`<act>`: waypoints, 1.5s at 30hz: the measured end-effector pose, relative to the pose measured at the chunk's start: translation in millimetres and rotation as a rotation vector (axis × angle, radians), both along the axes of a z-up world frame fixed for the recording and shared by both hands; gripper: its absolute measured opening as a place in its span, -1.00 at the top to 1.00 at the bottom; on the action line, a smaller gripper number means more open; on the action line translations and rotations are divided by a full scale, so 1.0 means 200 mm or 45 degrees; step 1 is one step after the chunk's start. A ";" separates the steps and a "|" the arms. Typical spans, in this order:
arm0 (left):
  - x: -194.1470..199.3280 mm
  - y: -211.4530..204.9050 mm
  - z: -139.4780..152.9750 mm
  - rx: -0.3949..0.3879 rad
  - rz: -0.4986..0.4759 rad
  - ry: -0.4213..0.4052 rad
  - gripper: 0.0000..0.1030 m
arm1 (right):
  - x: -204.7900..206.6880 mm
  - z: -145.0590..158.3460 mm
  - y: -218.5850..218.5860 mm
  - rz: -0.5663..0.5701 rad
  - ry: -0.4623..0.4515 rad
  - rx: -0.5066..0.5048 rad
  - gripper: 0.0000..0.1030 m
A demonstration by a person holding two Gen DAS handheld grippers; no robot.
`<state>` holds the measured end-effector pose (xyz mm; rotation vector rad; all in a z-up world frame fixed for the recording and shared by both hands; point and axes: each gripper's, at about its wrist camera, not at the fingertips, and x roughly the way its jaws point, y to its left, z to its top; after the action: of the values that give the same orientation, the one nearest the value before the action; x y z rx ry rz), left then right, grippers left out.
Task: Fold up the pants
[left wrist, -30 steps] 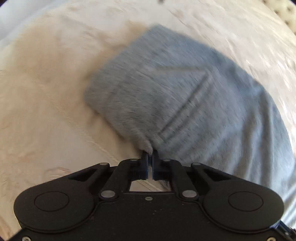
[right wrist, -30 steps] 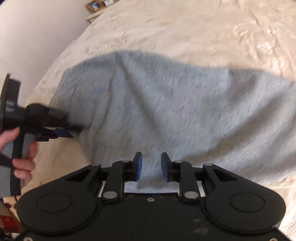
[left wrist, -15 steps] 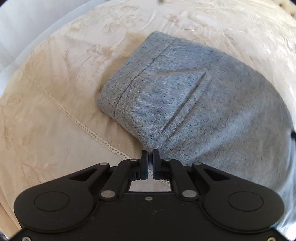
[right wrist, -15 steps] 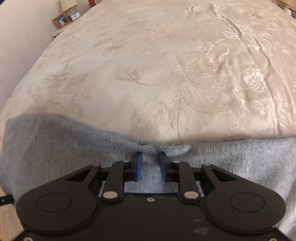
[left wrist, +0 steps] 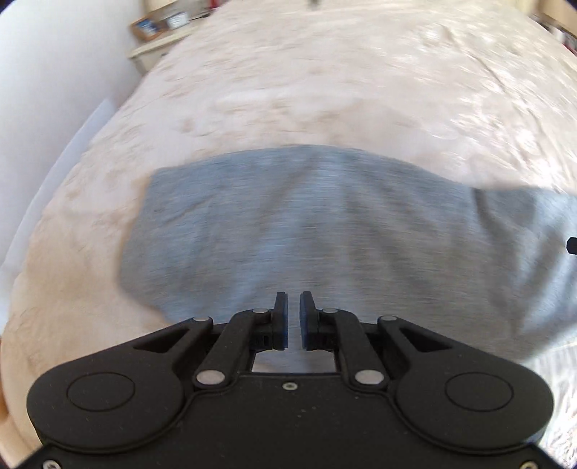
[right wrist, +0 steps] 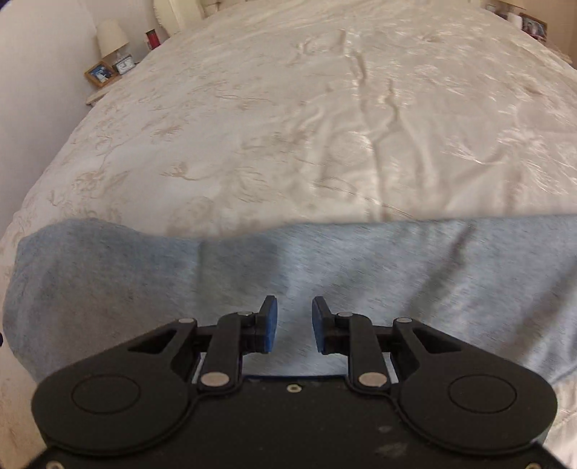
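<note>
The grey pants [left wrist: 306,231] lie folded flat across the near end of a cream bedspread [left wrist: 324,83]; they also fill the lower part of the right wrist view [right wrist: 324,263]. My left gripper [left wrist: 294,315] hangs just above the near edge of the pants with its jaws slightly apart and nothing between them. My right gripper [right wrist: 291,323] is open and empty above the pants' near edge. A dark tip of the other gripper [left wrist: 571,246] shows at the right edge of the left wrist view.
The bedspread [right wrist: 324,126] stretches far ahead, with wrinkles in the middle. A nightstand with a lamp [right wrist: 111,38], a framed photo [right wrist: 100,73] and a clock stands at the far left by a white wall. More framed items [right wrist: 532,25] are at the far right.
My left gripper has let go of the pants corner and opened slightly, and swung round to face up the bed. My right gripper has opened wider and pulled back a little.
</note>
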<state>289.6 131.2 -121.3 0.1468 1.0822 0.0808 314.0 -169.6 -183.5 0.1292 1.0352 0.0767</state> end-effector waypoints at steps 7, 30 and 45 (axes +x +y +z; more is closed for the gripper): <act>0.04 -0.35 -0.27 0.132 -0.153 0.137 0.65 | -0.14 -0.12 -0.66 -0.278 0.106 -0.118 0.58; -0.04 -0.72 -0.10 0.285 0.094 0.111 0.65 | -0.47 -0.15 -1.90 -1.033 0.038 0.587 0.19; -0.08 -1.06 -0.02 0.197 -0.016 0.084 0.65 | -0.30 -0.18 -2.09 -0.934 0.007 0.624 0.19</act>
<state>272.9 -81.6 -124.6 0.2977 1.1402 0.1493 253.3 -587.9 -219.2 0.9436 0.9046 -0.3398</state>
